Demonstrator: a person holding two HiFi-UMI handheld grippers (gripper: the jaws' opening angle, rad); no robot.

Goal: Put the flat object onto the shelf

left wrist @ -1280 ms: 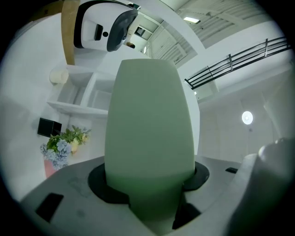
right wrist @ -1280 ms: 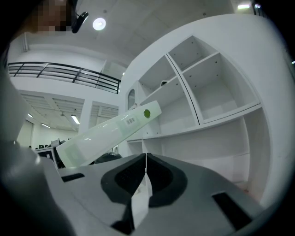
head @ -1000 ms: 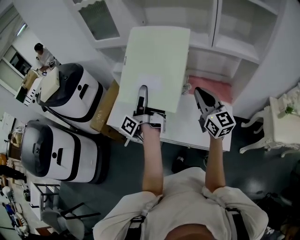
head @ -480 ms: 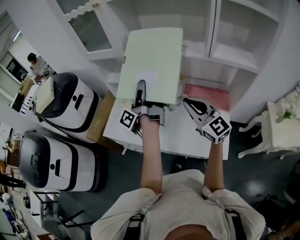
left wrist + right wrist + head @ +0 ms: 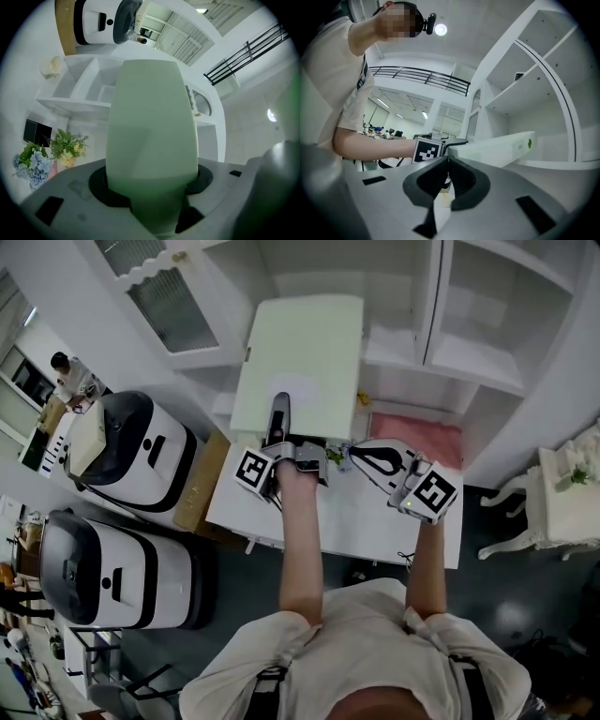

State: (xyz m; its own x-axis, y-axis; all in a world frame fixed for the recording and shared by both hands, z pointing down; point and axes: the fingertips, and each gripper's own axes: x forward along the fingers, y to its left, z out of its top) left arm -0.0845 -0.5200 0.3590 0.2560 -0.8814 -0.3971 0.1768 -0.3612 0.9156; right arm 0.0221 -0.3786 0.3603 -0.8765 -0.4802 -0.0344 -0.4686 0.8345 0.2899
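The flat object (image 5: 300,362) is a pale green box, held up in front of the white shelf unit (image 5: 469,362). My left gripper (image 5: 279,427) is shut on its near edge, one finger lying on its top face. In the left gripper view the flat object (image 5: 152,126) fills the middle, running away from the jaws toward the shelf compartments (image 5: 89,86). My right gripper (image 5: 354,456) is shut and holds nothing; it points left, close to the left gripper. The right gripper view shows its pads (image 5: 454,178) together and the flat object (image 5: 497,147) side-on.
A white table (image 5: 375,521) lies below both grippers, with a pink item (image 5: 417,437) at its back. Two white machines (image 5: 141,442) and a brown board (image 5: 202,479) stand to the left. A flower bunch (image 5: 47,154) sits by the shelf. A white chair (image 5: 553,493) is right.
The left gripper has carried the flat object a little further up toward the shelf. The right gripper has swung left and now points at the left gripper.
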